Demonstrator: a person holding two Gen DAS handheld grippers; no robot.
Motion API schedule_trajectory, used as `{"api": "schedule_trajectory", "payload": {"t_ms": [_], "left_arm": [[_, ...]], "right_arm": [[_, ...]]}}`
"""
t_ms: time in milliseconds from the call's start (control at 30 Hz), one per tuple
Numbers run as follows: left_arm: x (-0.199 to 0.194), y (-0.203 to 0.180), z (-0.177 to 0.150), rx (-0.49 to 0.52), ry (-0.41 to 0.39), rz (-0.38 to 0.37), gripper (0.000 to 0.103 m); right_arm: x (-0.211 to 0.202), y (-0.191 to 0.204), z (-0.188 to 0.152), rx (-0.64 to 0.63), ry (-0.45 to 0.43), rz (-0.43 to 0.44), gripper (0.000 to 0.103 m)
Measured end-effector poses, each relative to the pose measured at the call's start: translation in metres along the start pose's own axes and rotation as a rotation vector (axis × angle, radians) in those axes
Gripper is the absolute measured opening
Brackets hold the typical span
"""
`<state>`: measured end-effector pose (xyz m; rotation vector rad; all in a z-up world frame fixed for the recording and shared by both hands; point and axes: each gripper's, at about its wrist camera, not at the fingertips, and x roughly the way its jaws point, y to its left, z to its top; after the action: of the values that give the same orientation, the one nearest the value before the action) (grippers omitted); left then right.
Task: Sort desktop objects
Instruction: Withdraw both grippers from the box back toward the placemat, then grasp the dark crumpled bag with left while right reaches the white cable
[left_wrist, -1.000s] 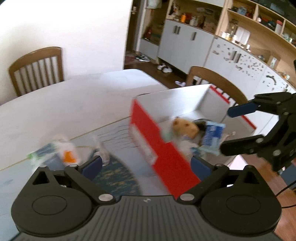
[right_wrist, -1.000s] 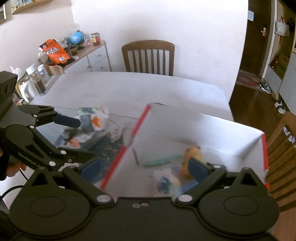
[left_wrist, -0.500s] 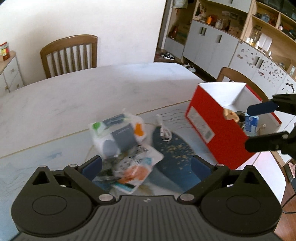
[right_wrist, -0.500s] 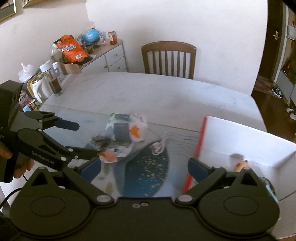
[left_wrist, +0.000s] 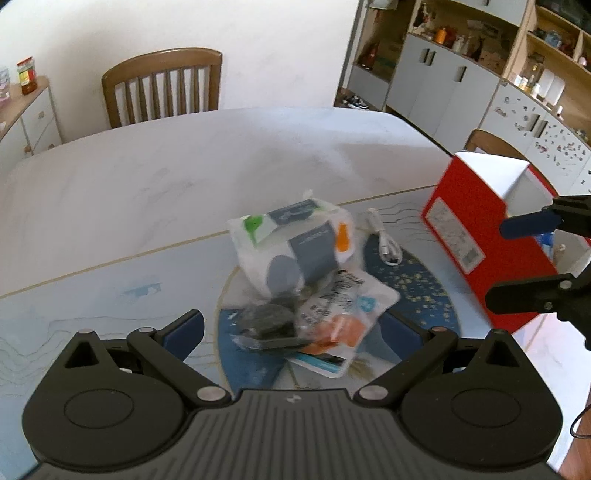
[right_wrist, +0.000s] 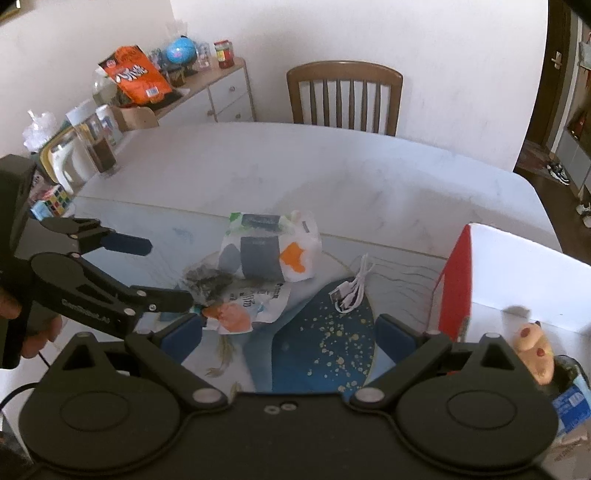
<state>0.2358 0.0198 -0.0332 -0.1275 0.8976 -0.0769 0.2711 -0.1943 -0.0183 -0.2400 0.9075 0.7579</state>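
Observation:
A pile lies on the blue mat (left_wrist: 417, 295): a white tissue pack (left_wrist: 291, 243), a clear snack packet (left_wrist: 343, 314) and a dark bundle (left_wrist: 266, 317). A white cable (left_wrist: 384, 247) lies beside it. My left gripper (left_wrist: 291, 332) is open and empty, hovering just in front of the pile. My right gripper (right_wrist: 288, 328) is open and empty over the mat, beside the red box (right_wrist: 454, 288). The pile shows in the right wrist view with the tissue pack (right_wrist: 269, 251) and cable (right_wrist: 354, 288). A toy (right_wrist: 532, 350) and a blue packet (right_wrist: 572, 406) lie in the box.
The red box (left_wrist: 476, 236) stands at the mat's right. Wooden chairs (left_wrist: 162, 88) stand at the table's far side. A sideboard with a snack bag (right_wrist: 136, 77), jars (right_wrist: 99, 147) and a cube puzzle (right_wrist: 55, 199) is at the left.
Both grippers have swung left, away from the red box and toward the pile on the mat. Both stay open and empty.

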Motion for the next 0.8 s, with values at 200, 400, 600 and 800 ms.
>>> {"api": "schedule_trajectory", "payload": {"t_ms": [200,400,600,800], "left_arm": [[0.014,0.012,0.001,-0.018,0.003,0.008,0.102],[0.027,0.018,0.001,-0.035,-0.001,0.021,0.102],[0.031,0.022,0.0,-0.052,-0.012,0.029,0.102],[0.034,0.021,-0.002,-0.044,-0.017,0.037,0.102]], "right_arm": [[0.028,-0.006,0.007,0.035,0.005,-0.046,0.097],[0.051,-0.019,0.01,0.078,0.024,-0.064,0.095],[0.072,-0.03,0.015,0.126,0.039,-0.088,0.091],[0.093,-0.035,0.02,0.142,0.06,-0.107,0.082]]}}
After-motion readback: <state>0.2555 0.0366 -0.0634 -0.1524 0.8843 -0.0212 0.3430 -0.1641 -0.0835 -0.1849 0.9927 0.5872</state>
